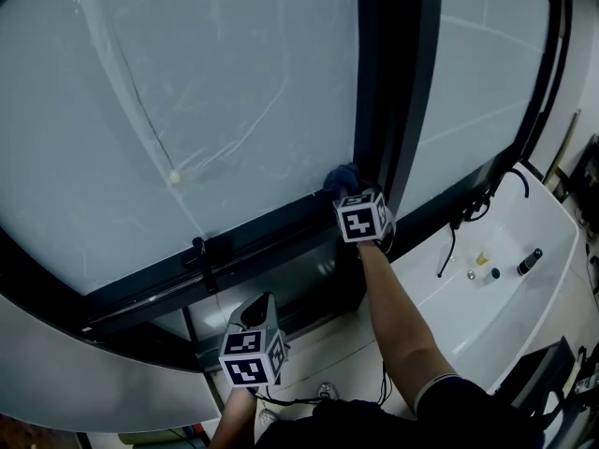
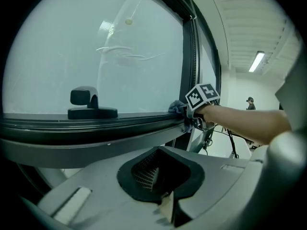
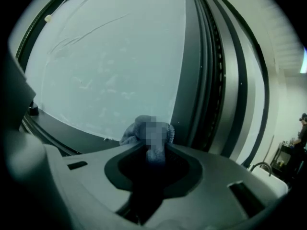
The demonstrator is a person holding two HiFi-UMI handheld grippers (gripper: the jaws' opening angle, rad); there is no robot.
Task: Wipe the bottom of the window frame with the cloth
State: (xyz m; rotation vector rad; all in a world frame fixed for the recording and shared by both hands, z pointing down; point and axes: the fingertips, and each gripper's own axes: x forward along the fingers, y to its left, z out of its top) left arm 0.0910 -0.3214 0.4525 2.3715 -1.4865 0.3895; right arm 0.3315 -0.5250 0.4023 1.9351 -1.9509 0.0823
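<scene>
A blue cloth [image 1: 342,178] is bunched at the right end of the dark bottom window frame [image 1: 262,227], against the vertical mullion. My right gripper [image 1: 349,193] is shut on the cloth and presses it onto the frame. The right gripper view shows the cloth [image 3: 136,131] clamped in the jaws of the right gripper [image 3: 153,147], with the frosted pane behind. My left gripper [image 1: 264,299] hangs lower, below the frame and apart from it. Its jaws [image 2: 160,150] are shut with nothing in them. From there I see the cloth [image 2: 177,107] and the frame [image 2: 120,121].
A black window handle [image 1: 199,248] stands on the bottom frame left of the cloth. The wide dark mullion [image 1: 393,82] rises just right of it. A white basin counter [image 1: 505,297] with small items lies lower right. A blind cord bead [image 1: 174,178] hangs against the pane.
</scene>
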